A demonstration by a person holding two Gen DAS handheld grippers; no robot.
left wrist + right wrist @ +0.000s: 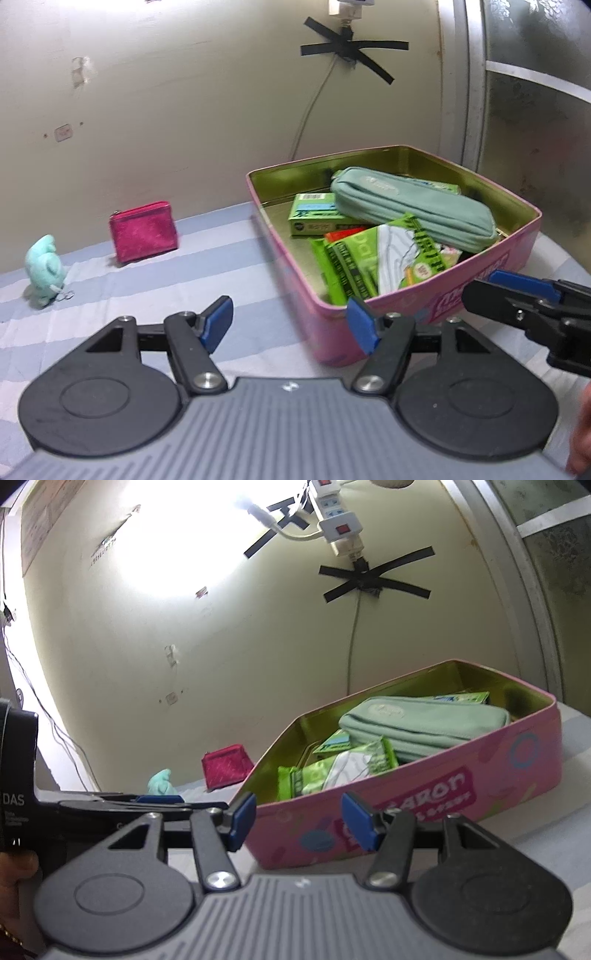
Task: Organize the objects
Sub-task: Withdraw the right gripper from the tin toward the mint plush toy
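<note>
The left gripper (pixel 291 326) stood partly open and empty near the pink tin (pixel 517 251); the right gripper (pixel 299 821) too. The tin held 1 green pencil case (pixel 413 206). The magenta pouch (pixel 144 230) lay apart.

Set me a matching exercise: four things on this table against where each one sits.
Things:
1. Pale green zipped fabric pouch
2. Magenta velvet purse
3. Mint plush toy keychain
4. Left claw

Places:
A. On the striped cloth, farthest left
B. Open, empty, before the pink tin's near corner
C. Inside the tin, atop green packets
D. Upright by the wall

Pairs: 1-C, 2-D, 3-A, 4-B
</note>
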